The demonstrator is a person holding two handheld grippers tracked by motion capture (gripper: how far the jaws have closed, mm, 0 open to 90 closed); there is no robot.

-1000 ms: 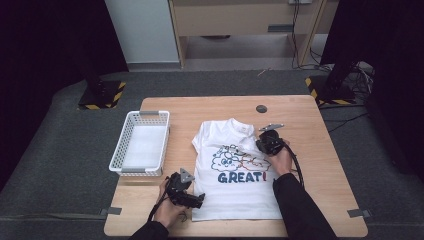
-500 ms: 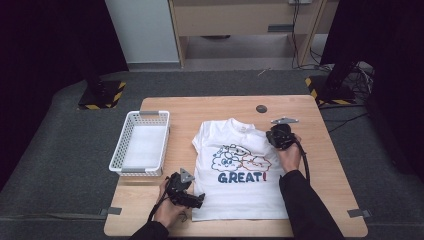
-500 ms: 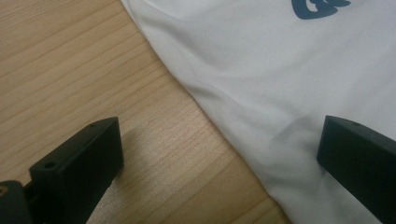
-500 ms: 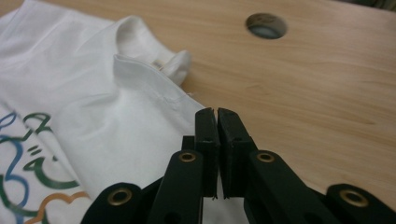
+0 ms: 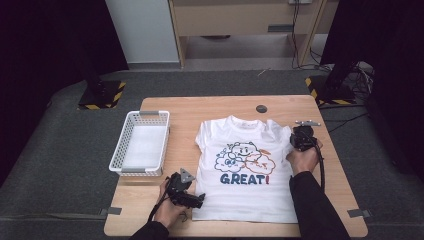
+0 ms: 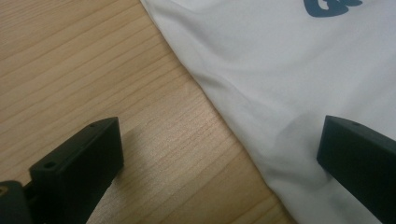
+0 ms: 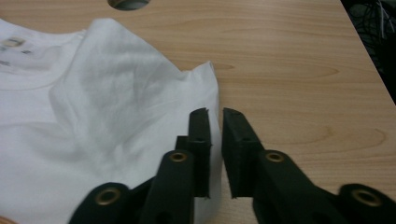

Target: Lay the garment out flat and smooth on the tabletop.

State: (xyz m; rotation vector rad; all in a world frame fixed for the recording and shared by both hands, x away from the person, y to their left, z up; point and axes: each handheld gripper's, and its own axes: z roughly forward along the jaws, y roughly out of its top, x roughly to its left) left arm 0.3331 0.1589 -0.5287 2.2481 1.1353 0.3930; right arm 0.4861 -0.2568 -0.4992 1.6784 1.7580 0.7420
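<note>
The right gripper (image 5: 303, 134) has been carried from the print to the right sleeve, its jaws just parted a crack
The white T-shirt (image 5: 243, 170) is spread flat mid-table; the left gripper (image 5: 192, 197), wide open, is kept at the near-left hem, probably for folding

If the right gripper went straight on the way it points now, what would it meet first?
Probably the rumpled sleeve of the white T-shirt: the right gripper points along its edge. Beyond it lies bare table; depth is uncertain.
</note>
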